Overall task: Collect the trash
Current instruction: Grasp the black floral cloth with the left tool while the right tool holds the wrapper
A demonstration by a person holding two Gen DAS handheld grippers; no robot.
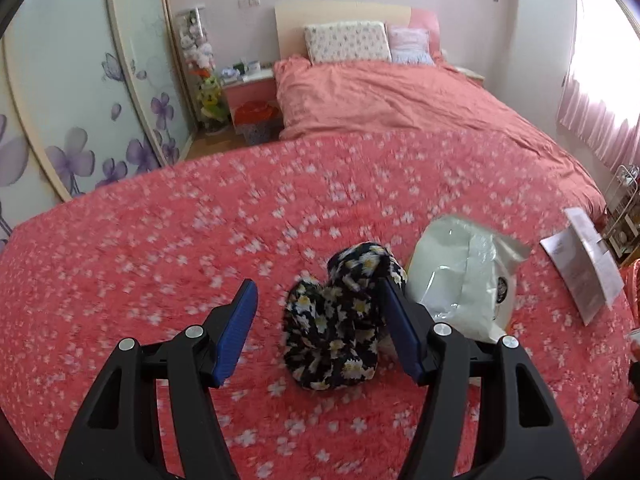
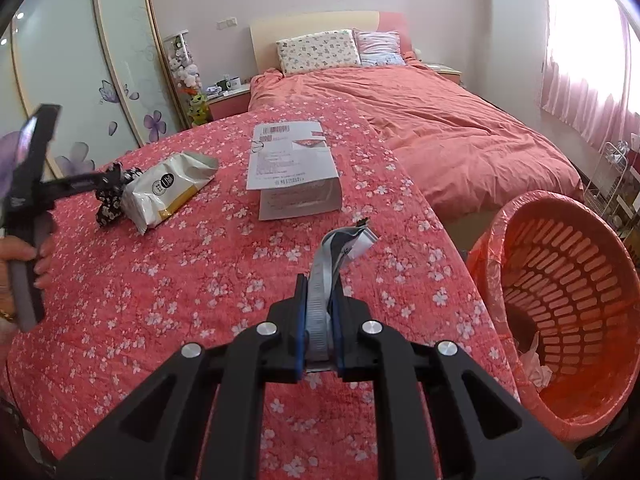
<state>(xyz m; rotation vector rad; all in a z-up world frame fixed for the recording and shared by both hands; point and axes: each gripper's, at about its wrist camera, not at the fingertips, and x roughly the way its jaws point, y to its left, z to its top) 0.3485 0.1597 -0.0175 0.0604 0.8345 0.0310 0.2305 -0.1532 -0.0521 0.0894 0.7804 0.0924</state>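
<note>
Three pieces of trash lie on the flowered quilt toward its far edge: floral wrapper, white pouch, paper sheet. Left gripper is spread around the floral wrapper, pads apart from it; closing off-centre could nudge the touching pouch. Right gripper pinches a grey wrapper; limp tail may snag the orange basket rim off the near-right corner.
</note>
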